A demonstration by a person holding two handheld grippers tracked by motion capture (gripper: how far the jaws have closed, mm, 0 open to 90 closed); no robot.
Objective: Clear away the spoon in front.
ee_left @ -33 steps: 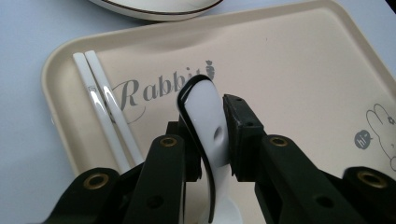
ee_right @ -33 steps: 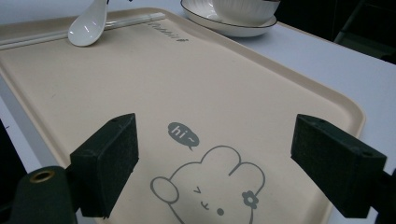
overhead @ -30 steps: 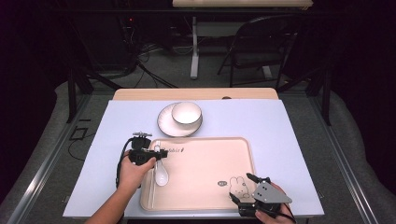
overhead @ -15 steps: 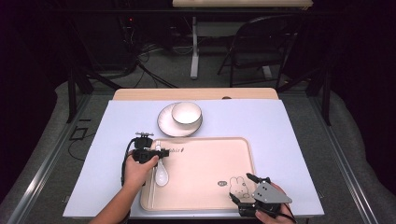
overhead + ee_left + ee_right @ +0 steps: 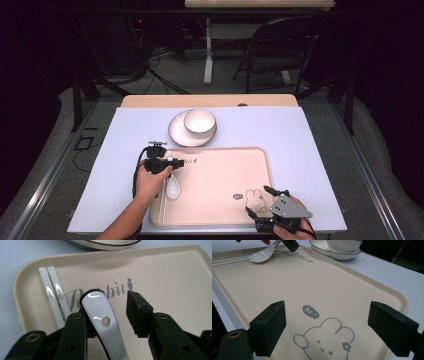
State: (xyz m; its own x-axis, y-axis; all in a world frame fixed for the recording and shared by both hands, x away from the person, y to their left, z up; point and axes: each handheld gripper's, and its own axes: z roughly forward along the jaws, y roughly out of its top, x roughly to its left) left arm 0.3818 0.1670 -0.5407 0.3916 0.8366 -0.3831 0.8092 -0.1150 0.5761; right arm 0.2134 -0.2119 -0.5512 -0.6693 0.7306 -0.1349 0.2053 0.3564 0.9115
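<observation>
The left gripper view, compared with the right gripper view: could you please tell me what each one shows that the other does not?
Left gripper view: the chopsticks, and the spoon handle between the left gripper's jaws, which have just been opening, one jaw clear of it. Right gripper view: the rabbit drawing between the open right gripper's jaws, and the bowl. Both: the tray, spoon and plate.

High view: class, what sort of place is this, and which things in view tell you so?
Probably a lab or recording room: a dark surround, cables on the floor, a folding chair behind, and one table staged with a tray, bowl and spoon.
</observation>
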